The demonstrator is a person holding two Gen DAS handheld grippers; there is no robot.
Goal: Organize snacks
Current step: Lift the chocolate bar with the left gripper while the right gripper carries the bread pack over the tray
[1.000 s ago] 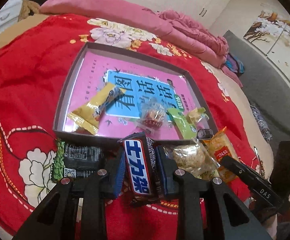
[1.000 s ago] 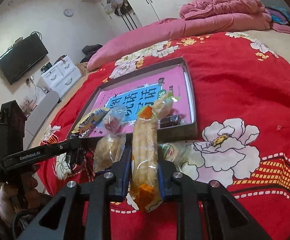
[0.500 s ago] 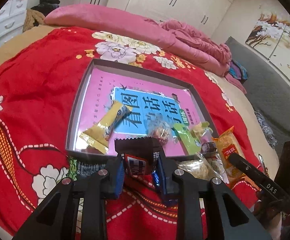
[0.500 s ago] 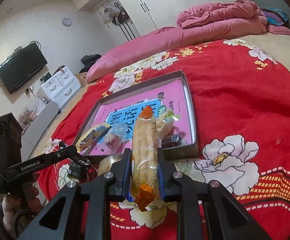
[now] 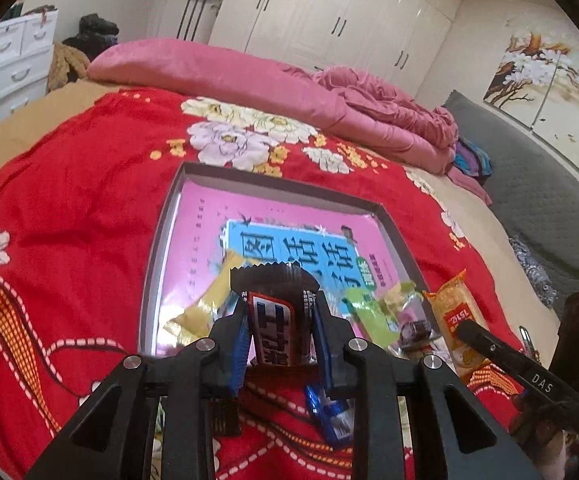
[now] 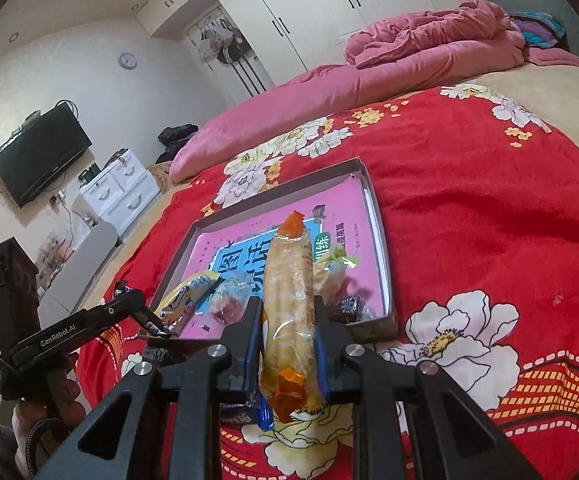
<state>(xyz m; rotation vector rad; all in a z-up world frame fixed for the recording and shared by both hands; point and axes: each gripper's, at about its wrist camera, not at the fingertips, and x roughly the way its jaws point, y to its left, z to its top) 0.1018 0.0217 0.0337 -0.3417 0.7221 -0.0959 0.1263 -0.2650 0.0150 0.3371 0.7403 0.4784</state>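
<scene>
My left gripper (image 5: 278, 312) is shut on a dark chocolate bar (image 5: 273, 332) with a blue and white label, held just above the near rim of the shallow grey box (image 5: 281, 186) with a pink bottom. Over the same rim, further right, my right gripper (image 6: 287, 316) is shut on a long orange and yellow snack packet (image 6: 289, 276). Inside the box lie a yellow packet (image 6: 187, 300), a red candy in clear wrap (image 6: 227, 302), a dark candy (image 6: 347, 306) and a green packet (image 5: 363, 312). The orange packet (image 5: 455, 320) also shows in the left wrist view.
The box rests on a red floral blanket (image 6: 489, 208) spread over a bed. A small blue wrapped snack (image 5: 329, 416) lies on the blanket under my left gripper. A rolled pink quilt (image 5: 249, 76) runs along the far side. White drawers (image 6: 117, 192) stand beyond the bed.
Both grippers have risen with their snacks. The chocolate bar has tipped up on end in the left gripper. The snacks on the blanket before the box have dropped out of sight.
</scene>
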